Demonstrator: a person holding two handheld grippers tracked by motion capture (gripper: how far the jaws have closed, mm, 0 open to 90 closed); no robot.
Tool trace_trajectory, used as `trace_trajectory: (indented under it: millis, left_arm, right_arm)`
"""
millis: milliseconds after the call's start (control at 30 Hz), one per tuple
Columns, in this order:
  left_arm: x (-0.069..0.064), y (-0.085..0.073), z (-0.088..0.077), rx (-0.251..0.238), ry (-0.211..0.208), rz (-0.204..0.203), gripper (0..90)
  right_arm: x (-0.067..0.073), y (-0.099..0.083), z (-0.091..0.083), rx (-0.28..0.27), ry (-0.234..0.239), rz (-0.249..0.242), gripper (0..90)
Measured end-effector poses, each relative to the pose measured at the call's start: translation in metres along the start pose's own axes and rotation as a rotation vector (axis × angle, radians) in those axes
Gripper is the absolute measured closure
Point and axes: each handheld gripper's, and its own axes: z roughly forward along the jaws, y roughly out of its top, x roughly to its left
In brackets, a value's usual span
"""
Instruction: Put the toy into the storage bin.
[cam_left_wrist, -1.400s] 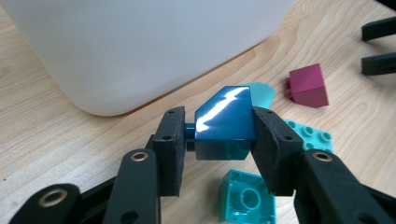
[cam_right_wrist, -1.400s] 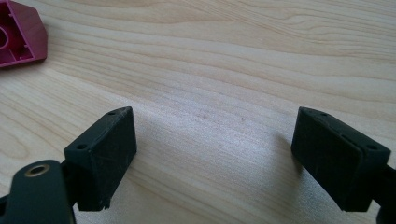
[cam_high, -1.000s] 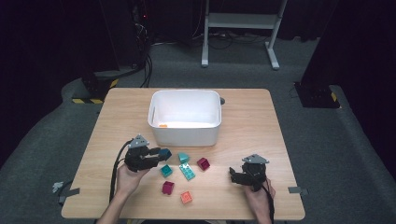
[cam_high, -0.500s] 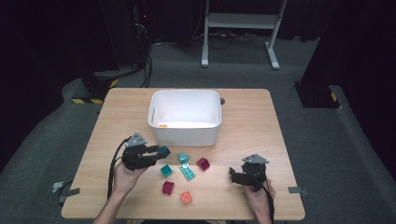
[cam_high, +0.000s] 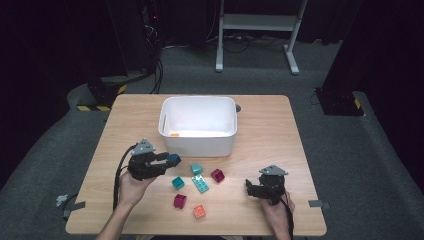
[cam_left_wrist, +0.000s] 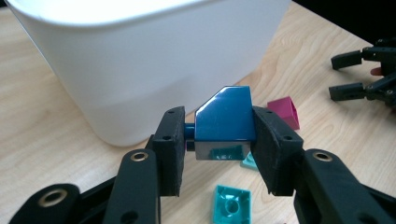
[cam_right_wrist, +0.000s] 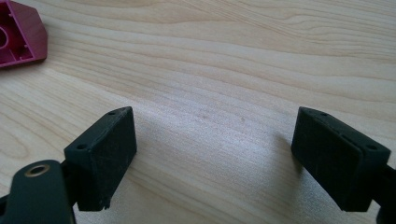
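Observation:
My left gripper (cam_high: 169, 160) (cam_left_wrist: 219, 140) is shut on a dark blue brick (cam_left_wrist: 224, 116) (cam_high: 173, 159), lifted clear of the table just in front of the white tub (cam_high: 198, 125) (cam_left_wrist: 140, 60). Loose bricks lie on the table: two teal ones (cam_high: 178, 182) (cam_high: 196, 169), a teal flat plate (cam_high: 201, 184), two magenta ones (cam_high: 217, 175) (cam_high: 179, 201) and an orange one (cam_high: 199, 211). My right gripper (cam_high: 248, 188) (cam_right_wrist: 215, 154) rests low at the table's front right, jaws wide open over bare wood, a magenta brick (cam_right_wrist: 21, 35) off to its left.
An orange piece (cam_high: 174, 134) lies inside the tub. The wooden table (cam_high: 280, 140) has free room at its right and back. A table frame (cam_high: 260, 30) and cables stand on the grey floor behind. Tape marks sit at the front corners (cam_high: 316, 203).
My left gripper has risen a little with the blue brick, nearer the tub's front wall. The right gripper has stayed put.

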Motion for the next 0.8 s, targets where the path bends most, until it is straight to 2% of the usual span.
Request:
trace_trajectory:
  millis: [467,600,800]
  left_arm:
    - [0.001,0.012,-0.006,-0.018,-0.007,0.002,56.6]
    - [0.002,0.016,-0.009,-0.027,-0.011,-0.013,56.6]
    - [0.002,0.023,-0.014,-0.046,-0.009,-0.011,56.6]
  right_arm:
    - [0.0,0.0,0.0,0.0,0.0,0.0,13.7]
    - [0.0,0.0,0.0,0.0,0.0,0.0,13.7]
    - [0.0,0.0,0.0,0.001,0.0,0.001,13.7]
